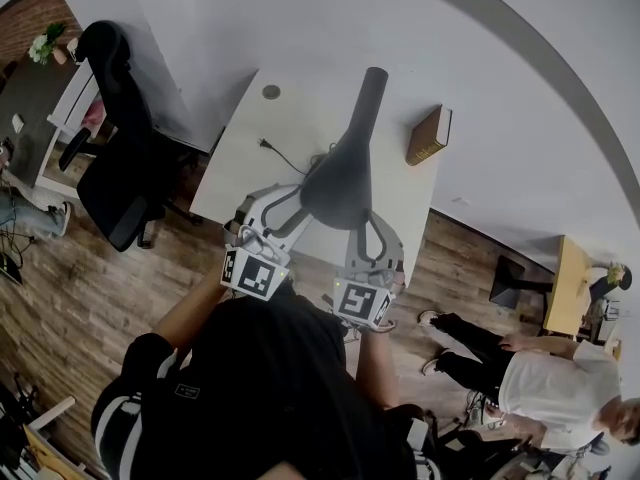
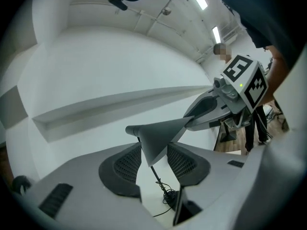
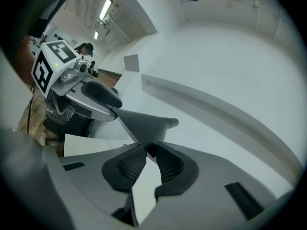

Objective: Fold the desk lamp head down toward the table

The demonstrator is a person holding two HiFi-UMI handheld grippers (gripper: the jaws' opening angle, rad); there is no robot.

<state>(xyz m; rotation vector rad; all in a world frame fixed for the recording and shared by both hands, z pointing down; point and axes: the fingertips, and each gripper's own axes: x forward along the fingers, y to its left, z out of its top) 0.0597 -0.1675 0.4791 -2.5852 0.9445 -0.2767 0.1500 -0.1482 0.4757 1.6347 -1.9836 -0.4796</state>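
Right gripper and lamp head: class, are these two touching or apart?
Touching. The right gripper view shows the right gripper with its jaws pinched on the lower edge of the lamp head, no gap on either side.

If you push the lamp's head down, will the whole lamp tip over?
Maybe a bit wobbly: the lamp head is wide and sits on a thin stem. It looks stiff, not floppy, pinched in the right claw without bending.

left tongs (image 2: 154,161) level, jaws wide apart; right tongs (image 3: 149,161) beside them, jaws clamped close.
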